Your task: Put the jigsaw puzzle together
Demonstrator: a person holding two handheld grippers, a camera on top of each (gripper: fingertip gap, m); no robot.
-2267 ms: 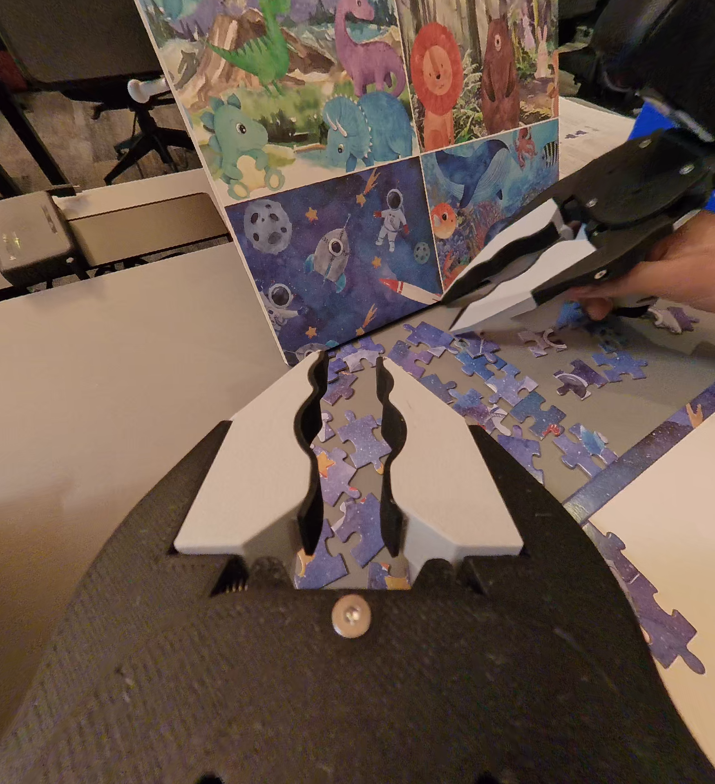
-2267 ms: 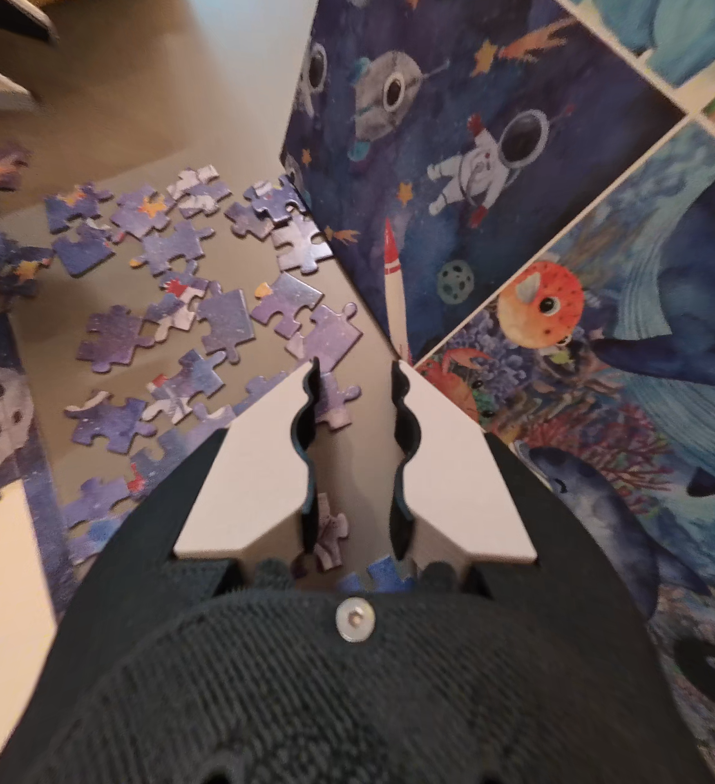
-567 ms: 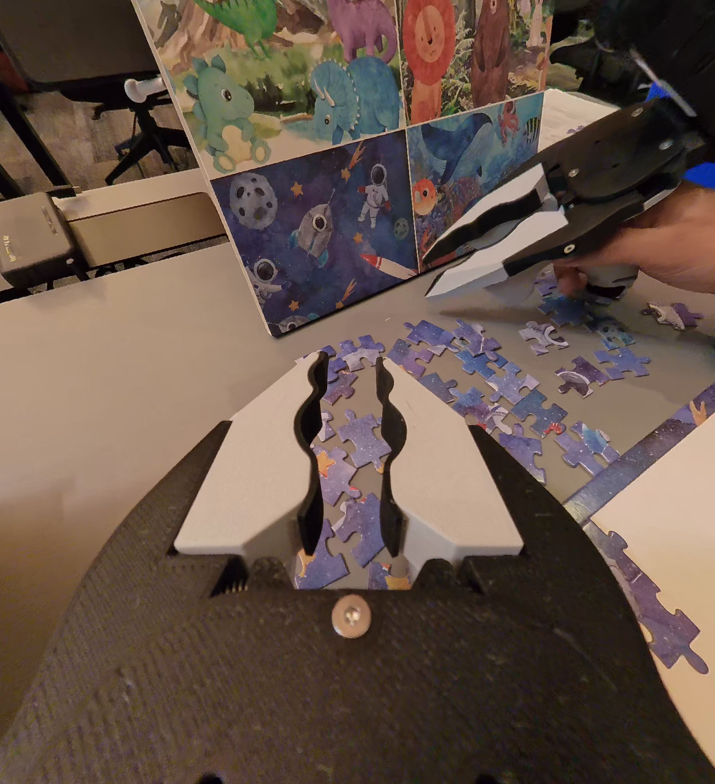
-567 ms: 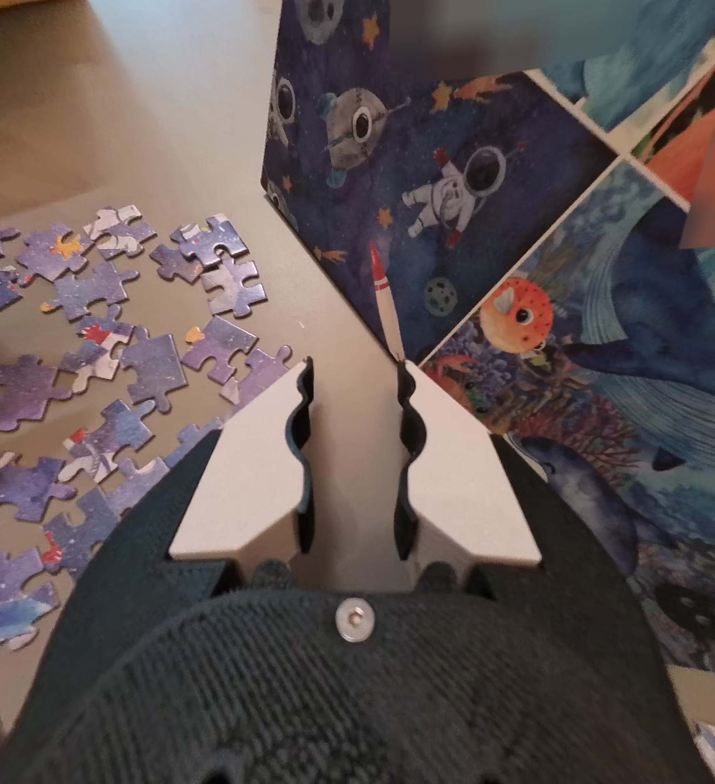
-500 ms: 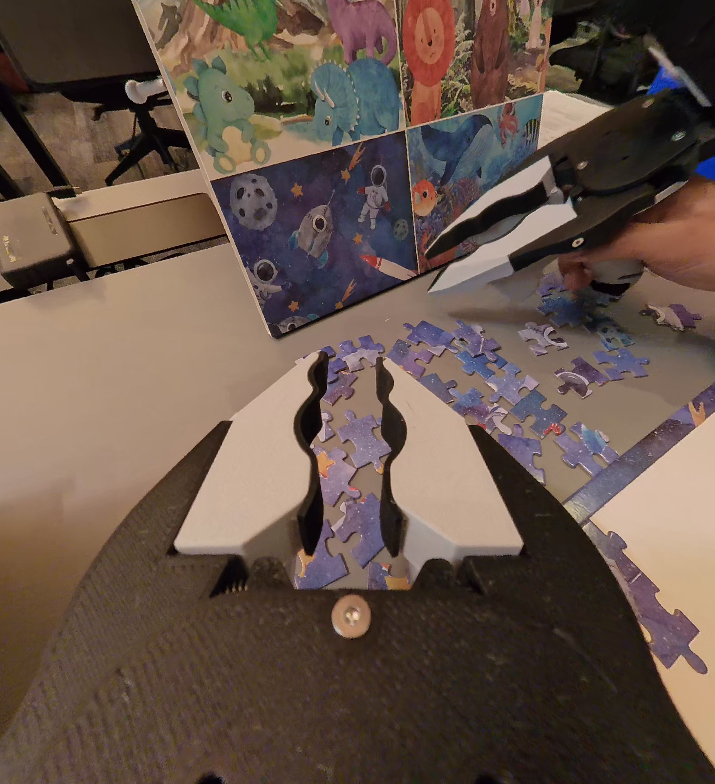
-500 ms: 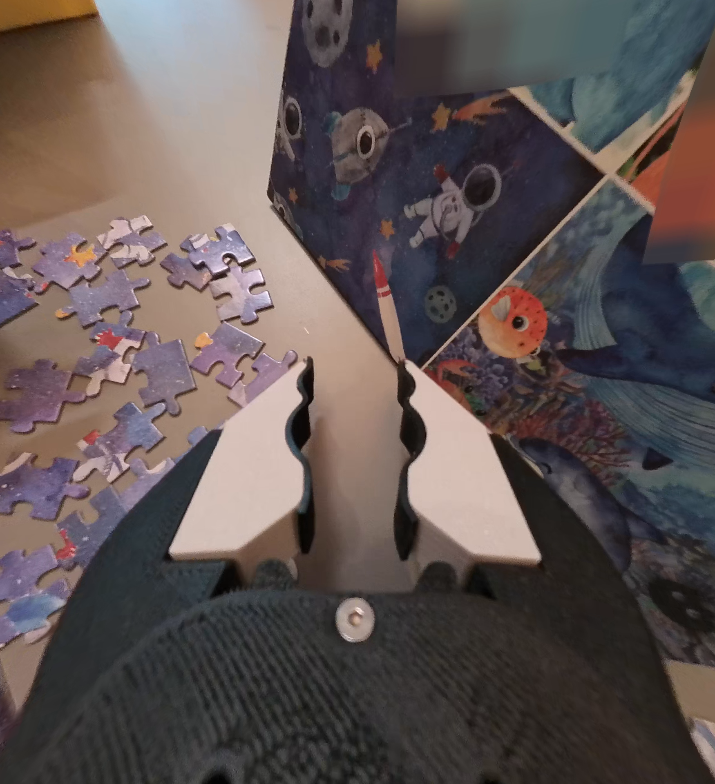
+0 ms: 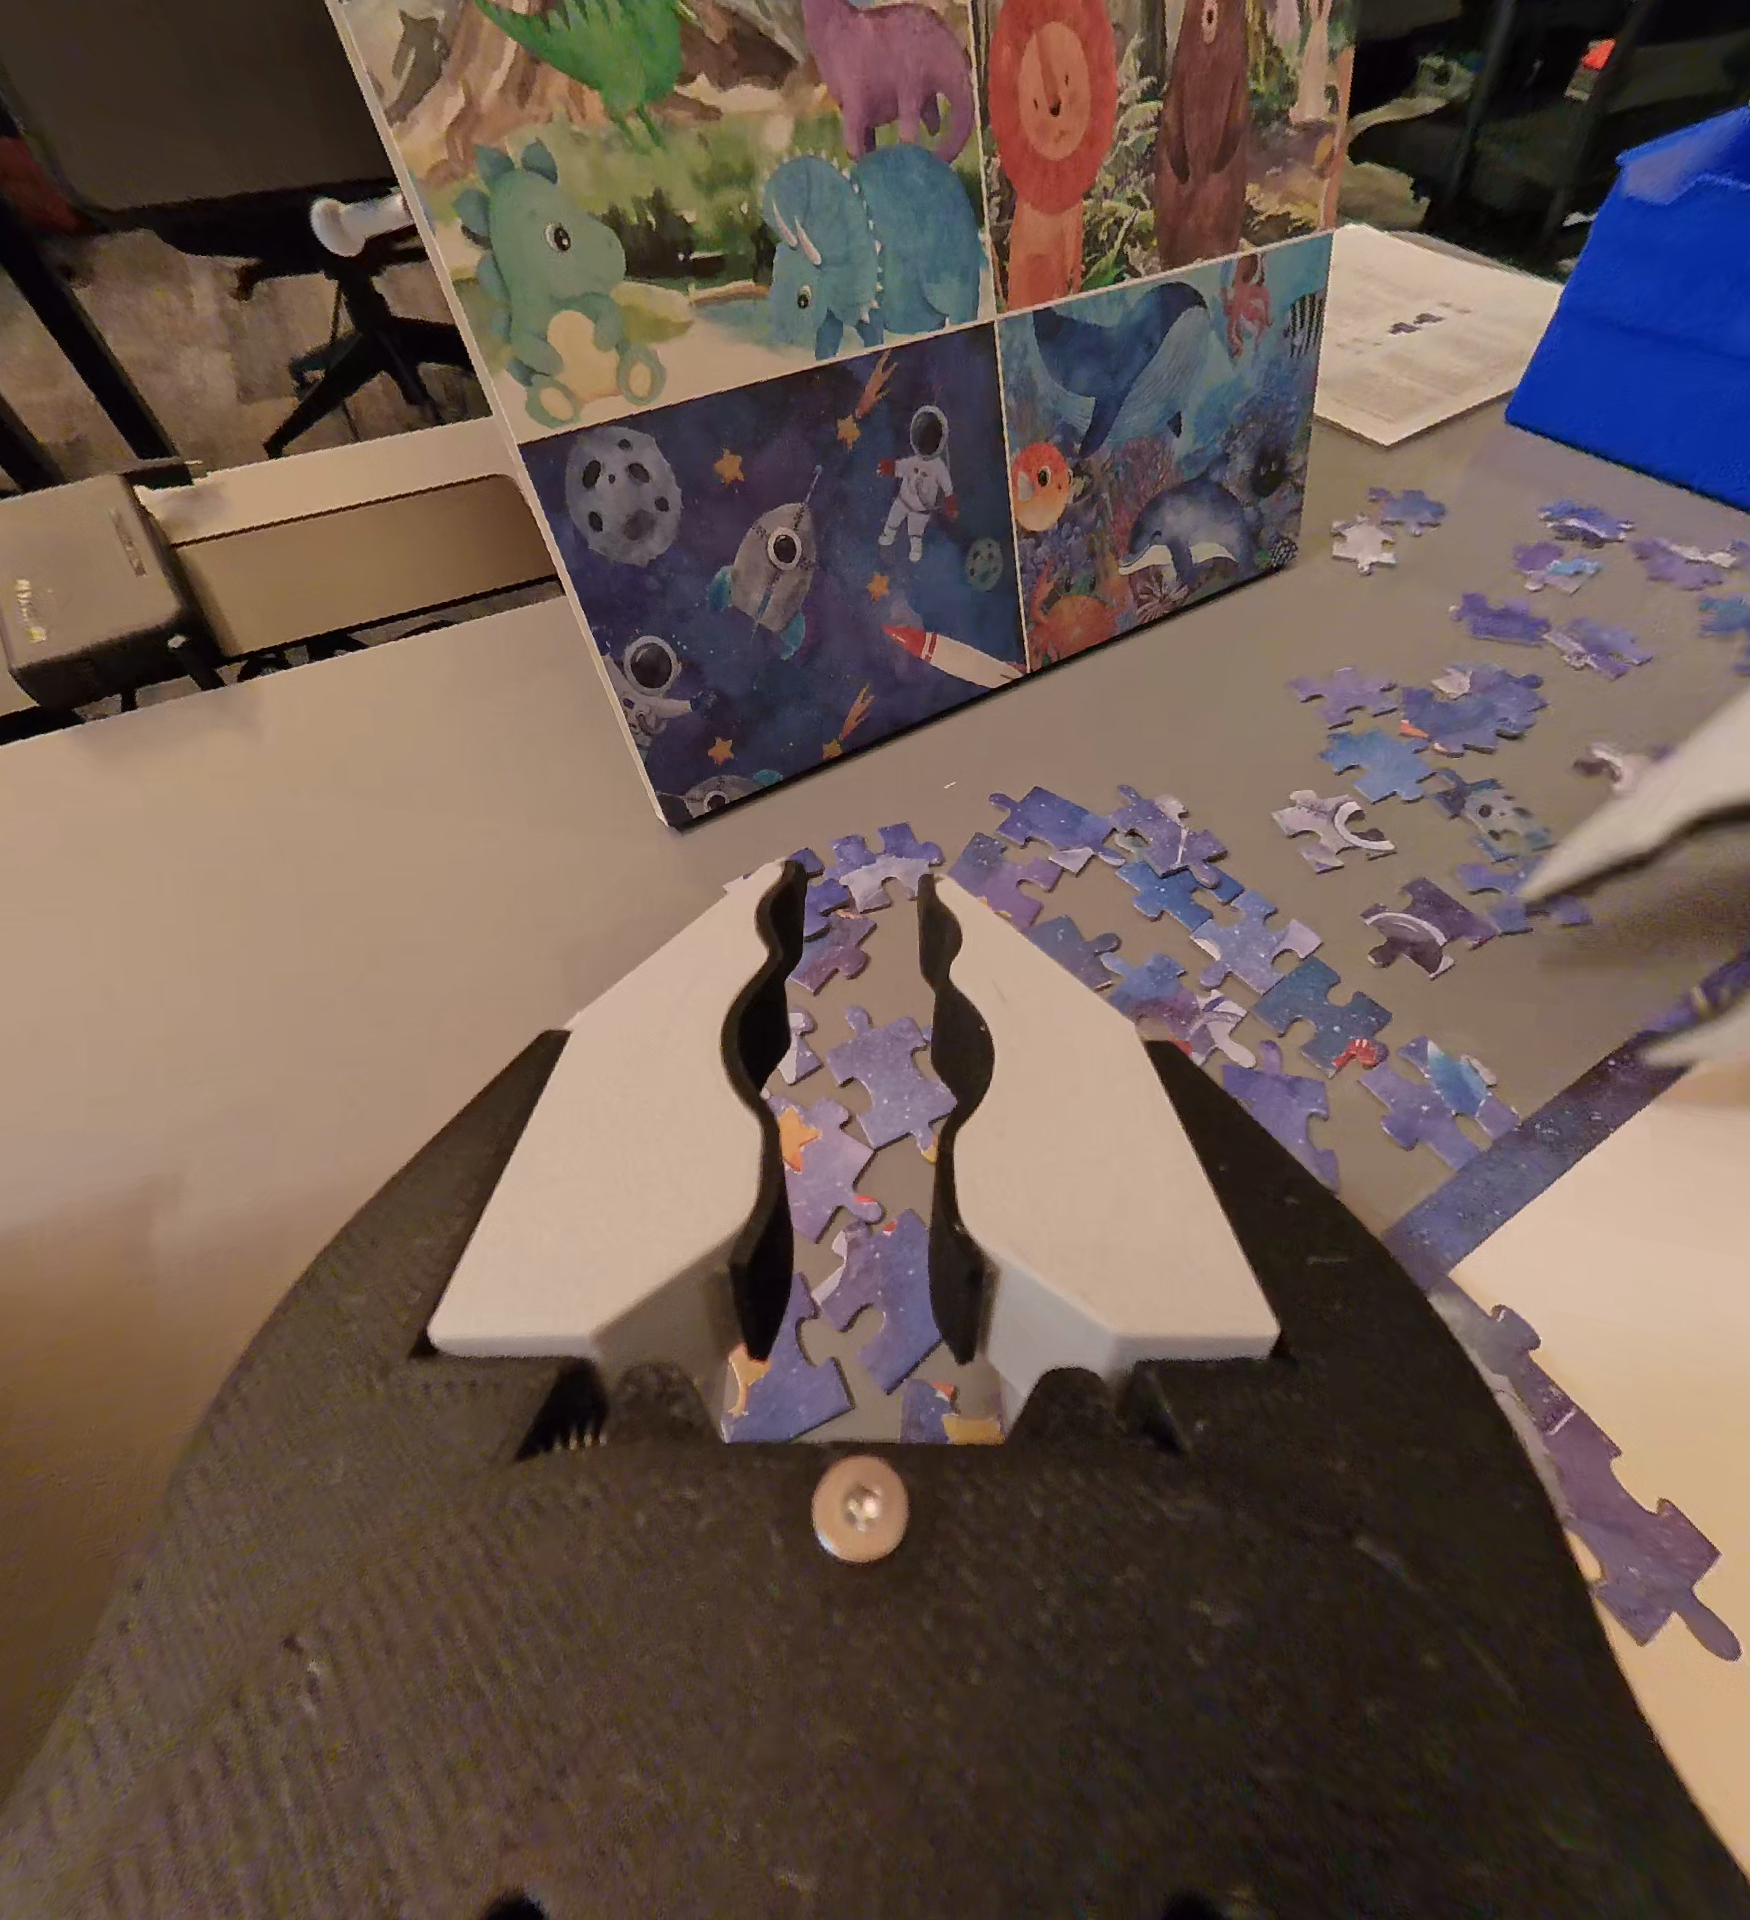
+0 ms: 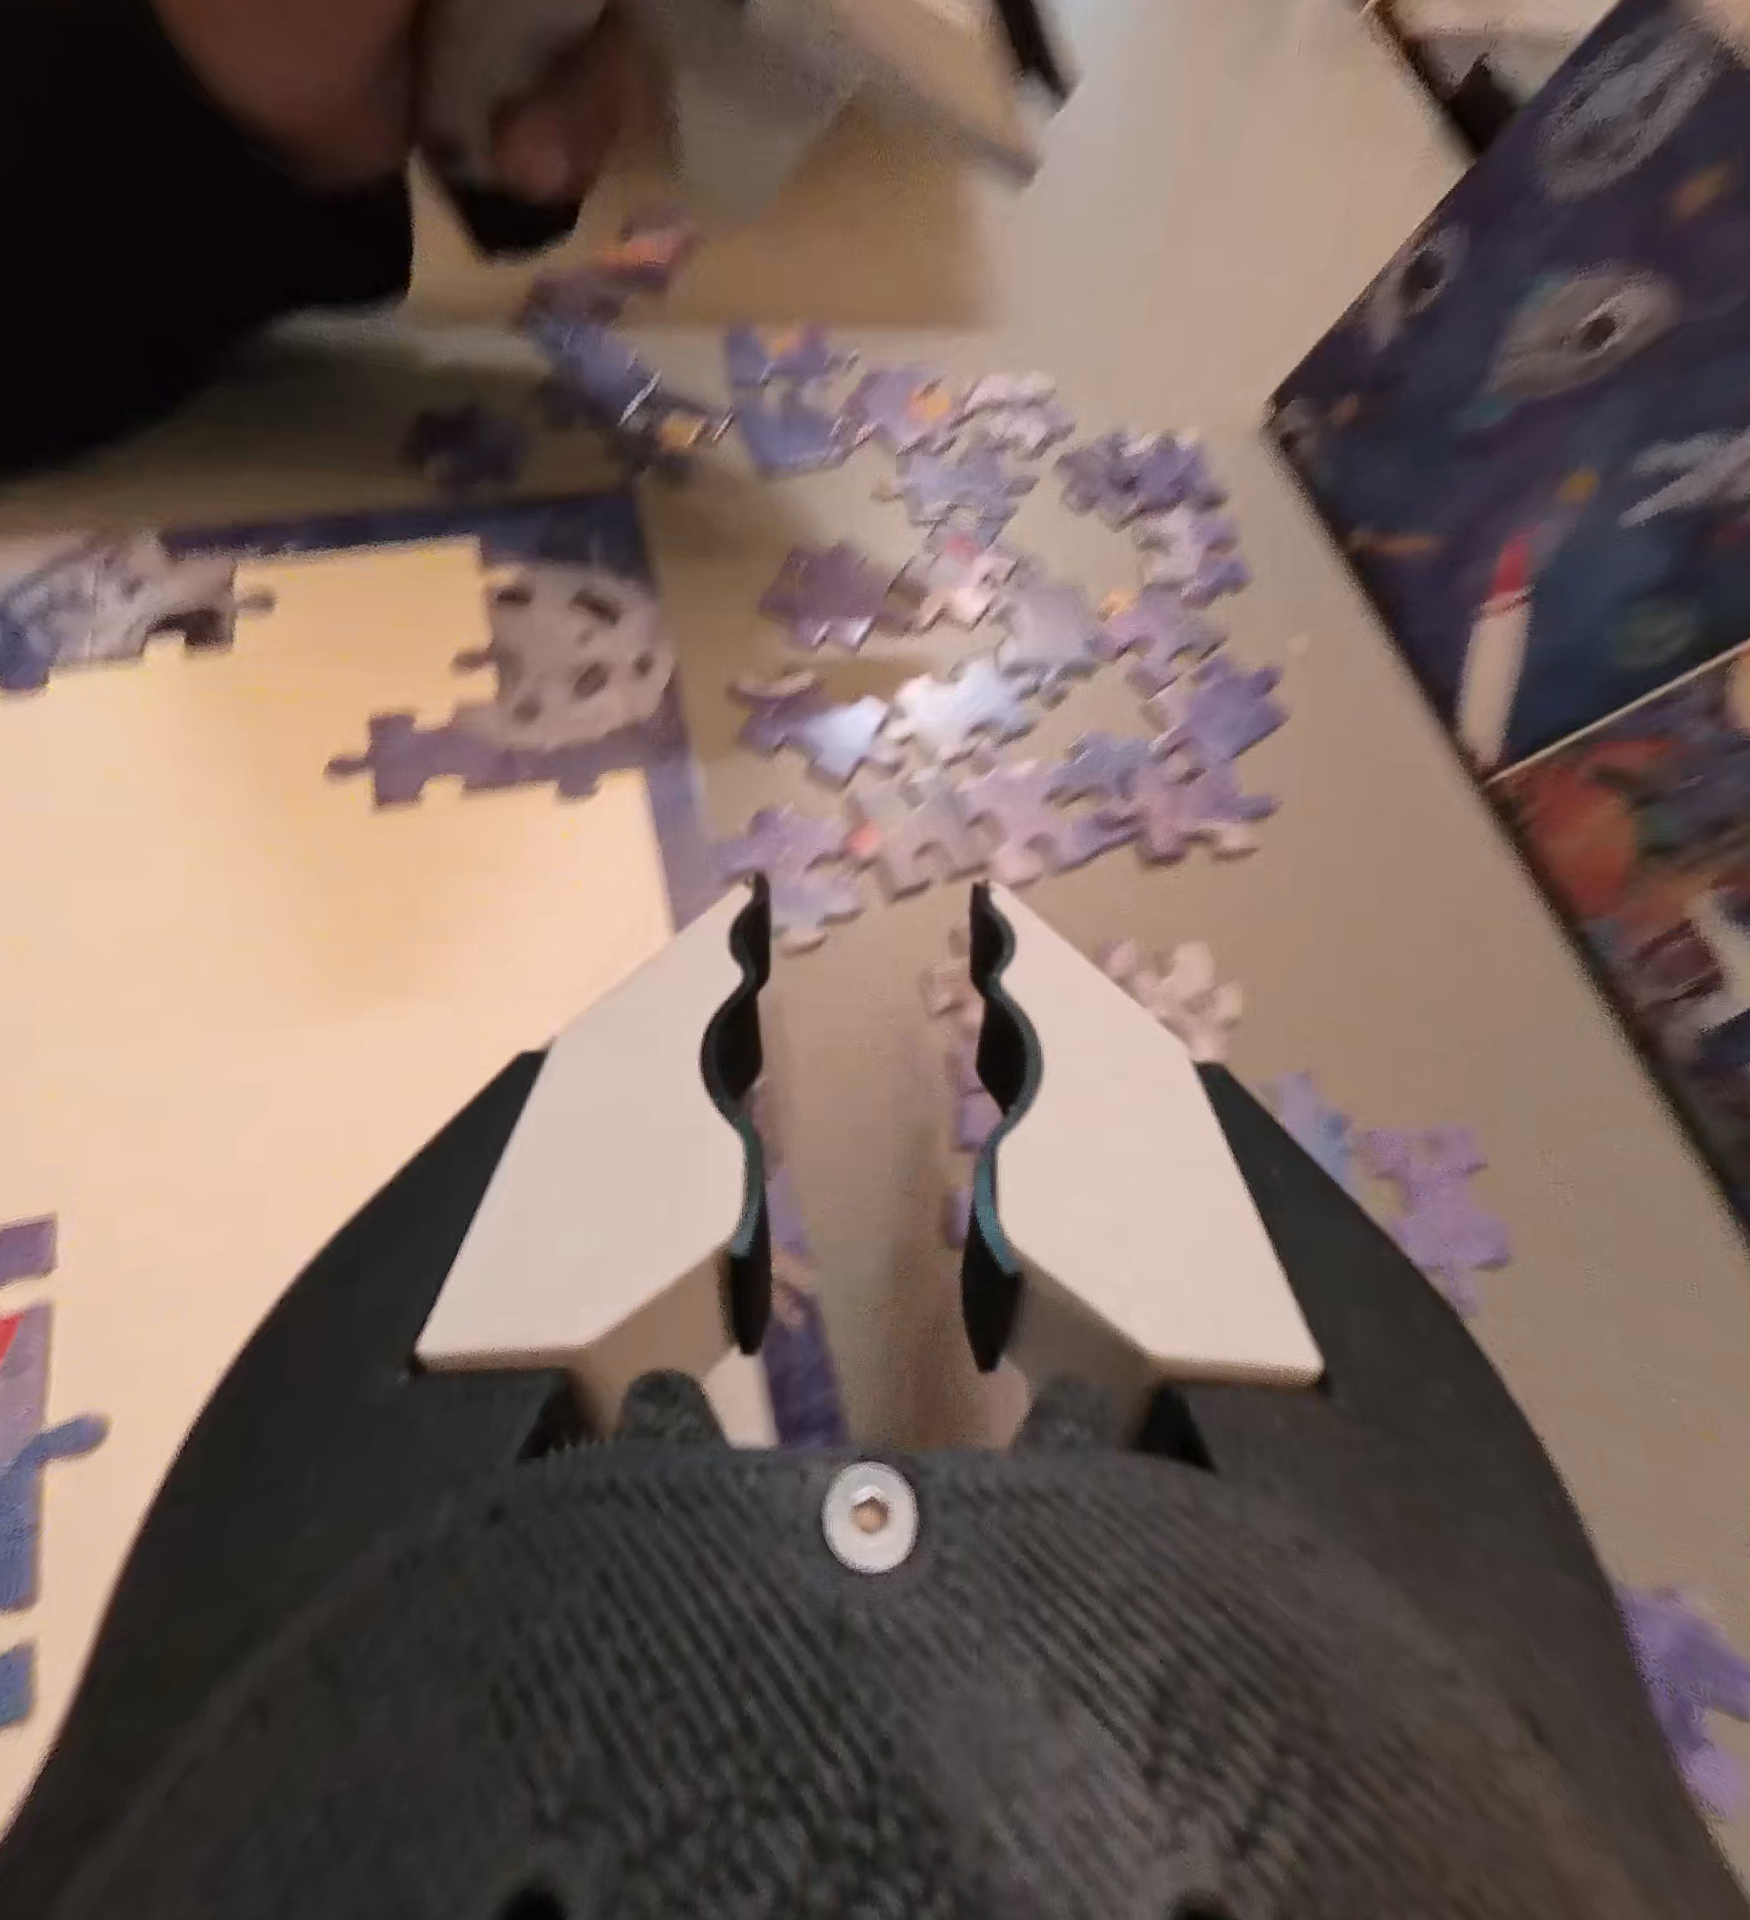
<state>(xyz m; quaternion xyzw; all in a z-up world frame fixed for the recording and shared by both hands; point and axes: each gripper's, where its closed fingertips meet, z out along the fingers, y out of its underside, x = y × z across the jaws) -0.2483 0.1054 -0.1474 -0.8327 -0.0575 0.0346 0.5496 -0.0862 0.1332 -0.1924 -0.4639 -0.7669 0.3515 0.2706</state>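
Purple and blue cardboard jigsaw pieces (image 7: pixel 1235 940), flat with knobbed edges and too many to count exactly, lie scattered on a smooth grey table (image 7: pixel 227 935). Two hand-held grippers show, each with a black ribbed plastic body and two pale grey wedge-shaped fingers lined with wavy black pads.

The left gripper (image 7: pixel 858 883) hovers over the near end of the scatter. Its fingers stand a little apart with nothing between them, and loose pieces on the table show through the gap.

The right gripper (image 8: pixel 863 902) also has its fingers apart, wider, and bare. Its view is motion-blurred. It points down at the table just beside the scattered pieces. Its blurred finger tips enter the left view at the right edge.

One glossy puzzle box (image 7: pixel 912 416) stands upright behind the pieces, its face split into four picture panels: dinosaurs, forest animals, space and sea.

One partly built puzzle (image 8: pixel 559 665) lies on a cream board (image 8: pixel 227 935), with a joined blue border strip and a few toothed clusters.

One blue plastic bin (image 7: pixel 1702 312) and one printed paper sheet (image 7: pixel 1422 332) sit at the far right.
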